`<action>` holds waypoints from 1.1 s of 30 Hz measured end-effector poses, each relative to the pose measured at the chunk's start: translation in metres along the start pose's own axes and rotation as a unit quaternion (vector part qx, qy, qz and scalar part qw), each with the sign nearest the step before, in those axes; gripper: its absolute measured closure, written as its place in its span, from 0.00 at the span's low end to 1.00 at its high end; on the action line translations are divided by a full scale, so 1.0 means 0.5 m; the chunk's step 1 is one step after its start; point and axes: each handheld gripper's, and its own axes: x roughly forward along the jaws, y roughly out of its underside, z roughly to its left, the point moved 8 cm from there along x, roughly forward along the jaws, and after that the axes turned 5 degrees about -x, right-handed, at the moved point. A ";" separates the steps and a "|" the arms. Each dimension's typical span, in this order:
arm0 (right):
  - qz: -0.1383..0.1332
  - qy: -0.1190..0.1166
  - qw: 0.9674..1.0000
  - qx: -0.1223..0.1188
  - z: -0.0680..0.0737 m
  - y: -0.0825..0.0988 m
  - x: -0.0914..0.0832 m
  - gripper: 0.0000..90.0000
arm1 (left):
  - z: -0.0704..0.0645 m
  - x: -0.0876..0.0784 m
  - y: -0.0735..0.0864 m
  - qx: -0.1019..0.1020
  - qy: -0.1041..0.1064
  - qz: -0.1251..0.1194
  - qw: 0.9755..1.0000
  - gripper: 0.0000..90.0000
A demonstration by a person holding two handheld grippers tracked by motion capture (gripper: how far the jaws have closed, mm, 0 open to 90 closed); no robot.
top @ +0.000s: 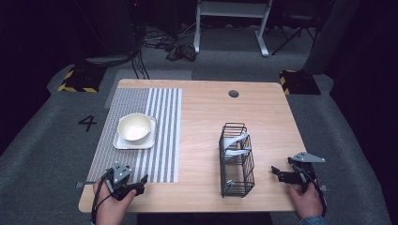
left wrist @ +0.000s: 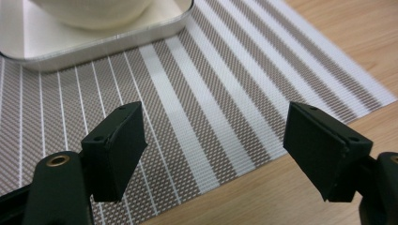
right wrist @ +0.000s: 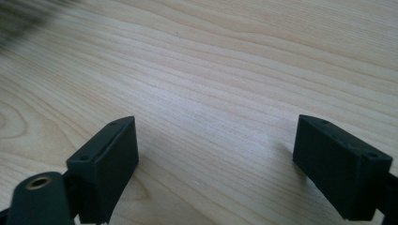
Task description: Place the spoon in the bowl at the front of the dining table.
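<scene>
Resting on wooden table (top: 206,117) – striped mat (top: 155,136) left | grey carpet | both grippers' fingers spread

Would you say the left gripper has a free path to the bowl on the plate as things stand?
Probably yes: the left gripper is open over the striped mat, and nothing lies between it and the bowl on its plate.
</scene>
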 end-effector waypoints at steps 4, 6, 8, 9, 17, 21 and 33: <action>0.000 0.000 1.000 0.000 0.000 0.000 0.000 0.16 | -0.011 -0.021 -0.021 0.009 0.004 -0.018 1.000 0.24; 0.000 0.000 1.000 0.000 0.000 0.000 0.000 0.16 | -0.015 -0.030 -0.030 0.012 0.002 -0.028 1.000 0.24; 0.000 0.000 1.000 0.000 0.000 0.000 0.000 0.16 | -0.016 -0.034 -0.034 0.014 0.000 -0.033 0.999 0.24; 0.000 0.000 1.000 0.000 0.000 0.000 0.000 0.16 | -0.020 -0.044 -0.042 0.014 -0.002 -0.042 0.999 0.24; 0.000 0.000 1.000 0.000 0.000 0.000 0.000 0.16 | -0.030 -0.077 -0.071 0.014 0.002 -0.074 0.997 0.24; 0.000 0.000 1.000 0.000 0.000 0.000 0.000 0.16 | -0.034 -0.089 -0.081 0.015 -0.003 -0.085 0.996 0.24; 0.000 0.001 1.000 0.000 0.000 0.000 0.000 0.16 | -0.059 -0.103 -0.101 0.018 0.012 -0.099 0.995 0.24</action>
